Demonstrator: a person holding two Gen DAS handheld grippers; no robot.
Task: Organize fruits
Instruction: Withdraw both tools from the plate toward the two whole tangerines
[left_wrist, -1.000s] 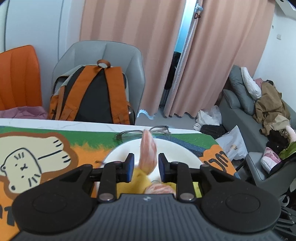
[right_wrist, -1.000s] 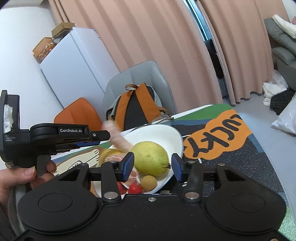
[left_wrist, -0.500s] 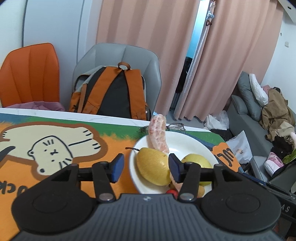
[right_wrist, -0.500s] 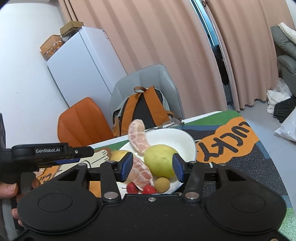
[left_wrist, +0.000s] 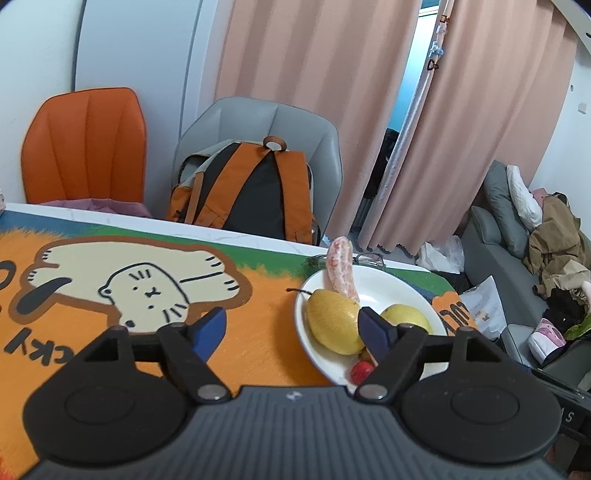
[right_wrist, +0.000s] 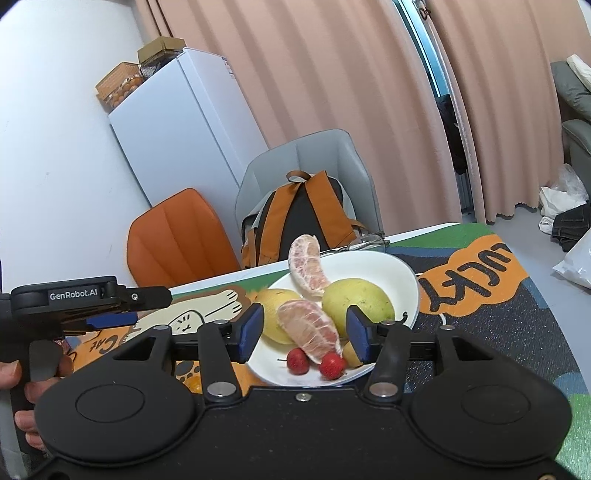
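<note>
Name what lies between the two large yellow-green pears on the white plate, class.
In the right wrist view, a peeled pink pomelo segment lies between the yellow pear and the greener pear on the round white plate; a second segment stands behind it.

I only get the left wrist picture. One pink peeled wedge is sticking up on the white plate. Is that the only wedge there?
Observer: No. The right wrist view shows the upright wedge and a second wedge lying flat on the plate, in front of the two yellow fruits.
Operator: I see one little red thing. Just one?
Observer: Two. A red fruit and a second red fruit sit side by side at the near rim.
Operator: Is the other tool holding anything?
Observer: No. The right gripper is open, holding nothing.
</note>
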